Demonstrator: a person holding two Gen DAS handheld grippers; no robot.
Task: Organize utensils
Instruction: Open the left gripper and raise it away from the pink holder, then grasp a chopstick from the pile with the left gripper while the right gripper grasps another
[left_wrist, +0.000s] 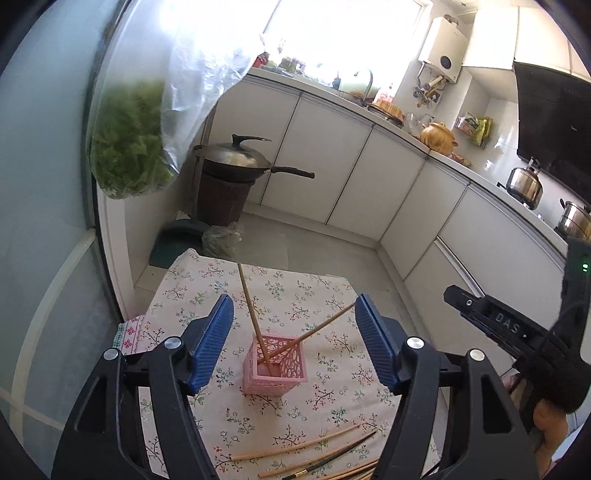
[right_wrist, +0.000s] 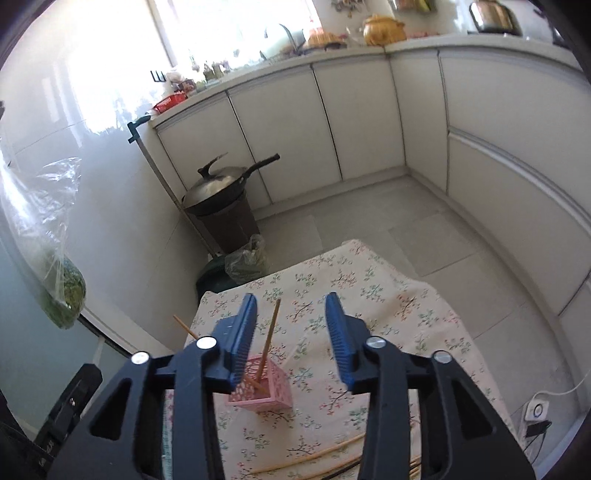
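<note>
Right now both tools hang above the cloth-covered counter (left_wrist: 325, 402) with nothing between their pads: the left tool (left_wrist: 294, 334) is spread wide, and the right tool (right_wrist: 291, 334) is parted too, though less so. The pink holder (left_wrist: 275, 369) stands upright near the middle of the floral cloth, and two chopsticks (left_wrist: 251, 306) already lean in it, one tipping to the far left and one out to the right, crossing near the bottom. That lean is, I would say, simply how long thin sticks settle in a short, open-topped box. The remaining chopsticks (left_wrist: 295, 448) lie loose along the near edge of the counter, several pale ones and a dark one (left_wrist: 340, 456) with a metal band, roughly side by side. So the job looks partly done, and the next fetch likely means reaching down and back toward that near pile. The sticks lie flat against soft cloth, which could make a clean pinch awkward, and the two leaning sticks partly block the holder's mouth for the next drop. Beyond the counter, a lidded wok (right_wrist: 218, 188) sits on a dark bin, a bag of greens (left_wrist: 129, 140) hangs at the left, and white cabinets (left_wrist: 332, 162) line the far wall, all well apart from the work.
</note>
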